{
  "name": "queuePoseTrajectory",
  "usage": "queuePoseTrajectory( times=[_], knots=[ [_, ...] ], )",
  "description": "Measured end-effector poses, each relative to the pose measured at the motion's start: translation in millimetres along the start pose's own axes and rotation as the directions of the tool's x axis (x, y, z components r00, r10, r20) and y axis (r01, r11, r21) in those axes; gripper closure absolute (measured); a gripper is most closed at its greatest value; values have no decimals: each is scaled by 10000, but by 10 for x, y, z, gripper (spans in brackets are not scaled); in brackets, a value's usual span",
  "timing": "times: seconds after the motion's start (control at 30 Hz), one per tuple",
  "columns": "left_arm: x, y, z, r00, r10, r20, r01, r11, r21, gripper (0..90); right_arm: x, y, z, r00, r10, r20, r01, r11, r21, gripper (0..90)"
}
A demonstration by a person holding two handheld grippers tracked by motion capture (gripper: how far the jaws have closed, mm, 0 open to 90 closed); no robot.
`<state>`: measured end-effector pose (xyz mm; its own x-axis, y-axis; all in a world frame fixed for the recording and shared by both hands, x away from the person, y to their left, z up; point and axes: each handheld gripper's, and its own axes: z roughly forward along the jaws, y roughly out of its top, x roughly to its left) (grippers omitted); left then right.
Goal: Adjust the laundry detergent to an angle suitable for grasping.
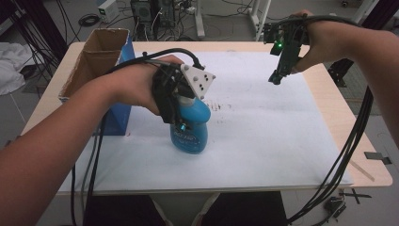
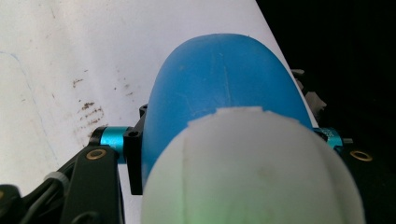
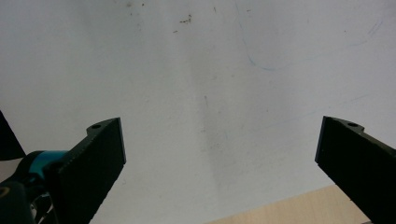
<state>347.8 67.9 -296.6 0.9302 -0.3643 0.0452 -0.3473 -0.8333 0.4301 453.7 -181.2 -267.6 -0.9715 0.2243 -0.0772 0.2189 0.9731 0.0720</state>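
A blue plastic bottle [image 1: 192,129] with a white top [image 2: 252,172] stands roughly upright near the middle of the white sheet, and its base is at or just above the sheet. My left gripper [image 1: 179,117] points down and is shut on the bottle's upper part. In the left gripper view the blue body [image 2: 224,79] sits between the two black jaws. My right gripper [image 1: 275,77] hangs in the air over the sheet's far right part. Its jaws are spread wide in the right gripper view [image 3: 219,154], with nothing between them.
An open cardboard box [image 1: 99,52] with a blue side stands at the table's left, close behind my left forearm. The white sheet [image 1: 263,141] bears brown smudges [image 1: 221,106] beside the bottle. Black cables [image 1: 348,155] hang off the table's right edge [image 1: 376,174].
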Motion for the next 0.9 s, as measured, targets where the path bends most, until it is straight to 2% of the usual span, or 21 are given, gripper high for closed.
queuePoseTrajectory(
  times=[0.07,0.3,0.6,0.77,0.9],
  knots=[
    [8,-21,15,9997,-69,225,69,10000,9,387,-3,10,10,10000,-49,-8,49,10000,0,10],
    [6,-51,97,9987,-103,500,99,9999,97,387,-6,30,45,10000,2,-57,-2,10000,39,10],
    [11,-112,123,9990,-111,429,115,9999,-91,386,-14,30,69,9999,9,-106,-9,10000,36,10],
    [21,-131,121,9971,-449,616,451,9990,-19,382,-20,41,84,9999,-18,-112,18,10000,72,10],
    [18,-136,118,9964,-567,637,570,9984,-36,356,-21,46,92,9999,-41,-139,41,10000,61,10]
  ],
)
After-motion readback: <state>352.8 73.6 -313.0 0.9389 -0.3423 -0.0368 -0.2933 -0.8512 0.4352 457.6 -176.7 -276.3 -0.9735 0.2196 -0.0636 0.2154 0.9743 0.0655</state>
